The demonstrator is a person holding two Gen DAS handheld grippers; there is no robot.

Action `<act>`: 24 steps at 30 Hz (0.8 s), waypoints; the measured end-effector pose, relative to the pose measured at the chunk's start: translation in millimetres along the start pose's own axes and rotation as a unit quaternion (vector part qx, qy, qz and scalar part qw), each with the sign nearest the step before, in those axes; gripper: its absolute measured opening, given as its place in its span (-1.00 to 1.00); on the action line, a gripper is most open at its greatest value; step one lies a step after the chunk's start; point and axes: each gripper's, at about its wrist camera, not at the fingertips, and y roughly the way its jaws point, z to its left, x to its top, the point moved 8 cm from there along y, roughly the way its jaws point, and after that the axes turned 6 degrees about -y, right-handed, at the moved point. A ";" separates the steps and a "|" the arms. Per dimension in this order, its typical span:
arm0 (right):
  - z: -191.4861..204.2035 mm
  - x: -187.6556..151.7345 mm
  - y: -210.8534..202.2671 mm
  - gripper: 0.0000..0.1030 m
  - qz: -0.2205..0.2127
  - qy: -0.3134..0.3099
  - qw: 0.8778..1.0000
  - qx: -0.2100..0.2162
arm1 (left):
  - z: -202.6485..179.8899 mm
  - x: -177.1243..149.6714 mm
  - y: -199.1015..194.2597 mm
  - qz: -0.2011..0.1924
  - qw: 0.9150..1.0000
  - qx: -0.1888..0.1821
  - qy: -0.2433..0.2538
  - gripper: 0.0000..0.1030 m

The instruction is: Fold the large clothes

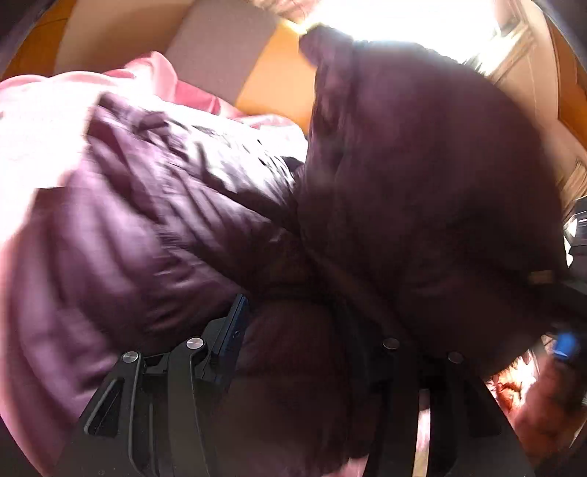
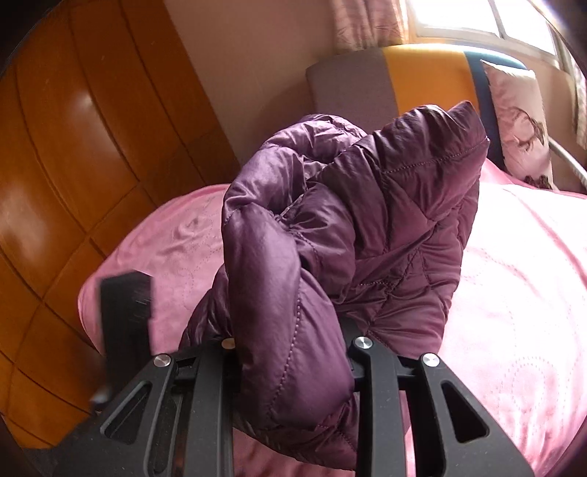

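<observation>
A purple quilted puffer jacket [image 2: 330, 235] is bunched up and lifted above the pink bed cover [image 2: 513, 293]. My right gripper [image 2: 293, 348] is shut on a thick fold of the jacket, which spills over and hides the fingertips. In the left wrist view the same jacket [image 1: 403, 183] fills most of the picture, blurred. My left gripper [image 1: 312, 330] is shut on the jacket, with fabric bulging between the fingers [image 1: 234, 330] and over the right one. The left gripper's black body [image 2: 126, 304] shows blurred at the left of the right wrist view.
The bed has a grey, orange and blue headboard [image 2: 422, 77] with a patterned pillow [image 2: 521, 124] against it. A glossy wooden wardrobe [image 2: 73, 165] stands left of the bed. A bright window [image 2: 477, 22] is behind.
</observation>
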 end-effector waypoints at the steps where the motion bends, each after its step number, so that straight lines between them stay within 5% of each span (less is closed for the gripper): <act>1: 6.3 -1.5 5.6 -0.53 0.006 -0.016 1.000 -0.005 | 7.0 3.0 -16.7 -0.013 1.000 0.003 -0.002 -0.03; 7: 48.3 -18.5 33.7 -0.52 0.028 -0.115 0.992 -0.036 | 34.4 32.7 -108.5 -0.100 0.994 -0.028 -0.024 -0.03; 11: 74.3 -33.8 49.2 -0.48 0.031 -0.183 0.980 -0.067 | 18.0 50.2 -129.1 -0.116 0.992 -0.058 -0.005 0.01; 15: 92.7 -46.9 55.4 -0.41 0.023 -0.235 0.968 -0.085 | 1.1 66.1 -121.6 -0.109 0.992 -0.063 0.022 0.41; 19: 98.8 -56.0 56.2 -0.33 0.012 -0.254 0.963 -0.085 | -1.8 83.8 -89.2 -0.054 0.997 -0.050 0.030 0.42; 20: 98.9 -56.3 55.6 -0.26 0.009 -0.253 0.964 -0.081 | -3.0 81.7 -80.4 -0.030 0.998 -0.054 0.028 0.32; 21: 98.5 -56.9 53.9 -0.20 0.006 -0.251 0.965 -0.074 | -3.4 80.3 -72.9 -0.008 0.998 -0.052 0.027 -0.12; 22: 100.6 -57.8 53.0 -0.09 0.003 -0.248 0.967 -0.063 | -0.9 79.7 -60.7 0.016 0.999 -0.037 0.028 -0.34; 24: 98.1 -60.1 42.0 0.18 -0.003 -0.239 0.971 -0.028 | 6.1 79.8 -46.3 0.035 0.999 -0.023 0.015 -0.62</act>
